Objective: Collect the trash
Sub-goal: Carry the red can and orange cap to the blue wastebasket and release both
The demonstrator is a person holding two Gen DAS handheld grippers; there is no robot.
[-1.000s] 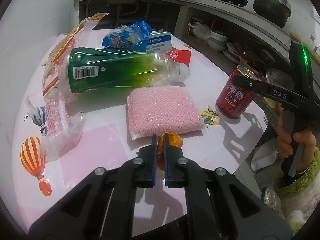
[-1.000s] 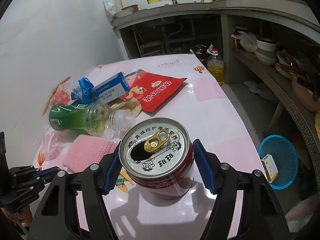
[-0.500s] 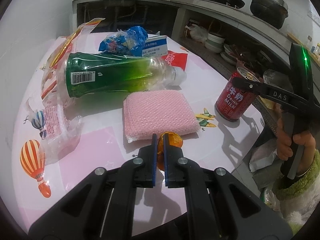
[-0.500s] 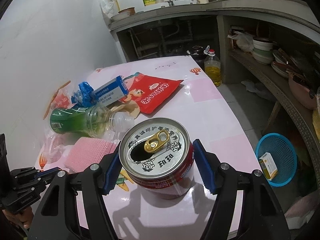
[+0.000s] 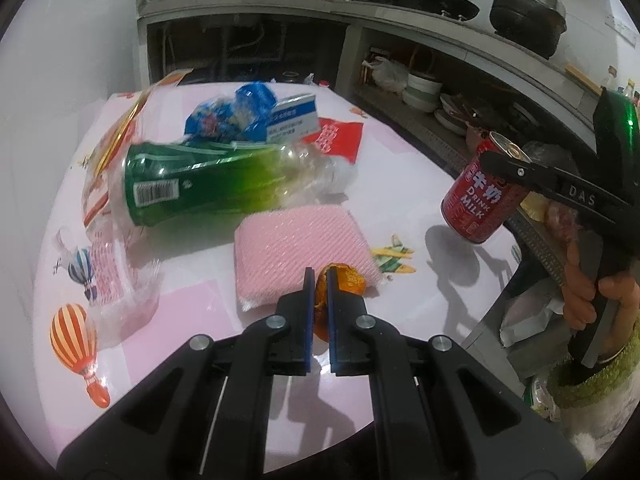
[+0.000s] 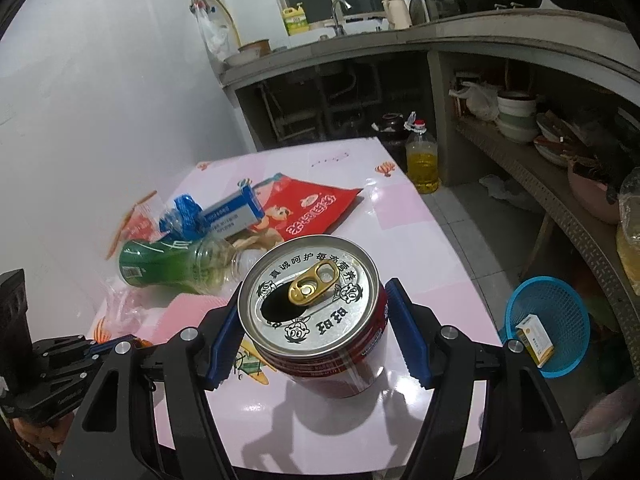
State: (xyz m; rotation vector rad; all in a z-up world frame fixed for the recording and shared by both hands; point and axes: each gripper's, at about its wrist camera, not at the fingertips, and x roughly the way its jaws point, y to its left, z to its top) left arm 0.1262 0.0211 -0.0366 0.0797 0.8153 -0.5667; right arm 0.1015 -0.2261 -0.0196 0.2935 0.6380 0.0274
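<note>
The right hand-held gripper (image 6: pixel 316 336) is clamped on the sides of an opened red milk can (image 6: pixel 320 316), which hangs tilted, clear of the pink tabletop (image 6: pixel 404 248) with its shadow underneath. The left hand-held gripper (image 5: pixel 318 292) is pinched tight on a small crumpled orange wrapper (image 5: pixel 340 280) at the near edge of a pink sponge (image 5: pixel 300 244). So the step in hand looks like the carry-off: both pieces are picked up and need a place to go. A blue basket (image 6: pixel 548 320) on the floor beside the tabletop, already holding a small box, seems the likely bin. The next move would call for swinging the can over it upright enough not to spill any dregs. A green bottle (image 5: pixel 224 184), bags and a carton remain on the tabletop.
</note>
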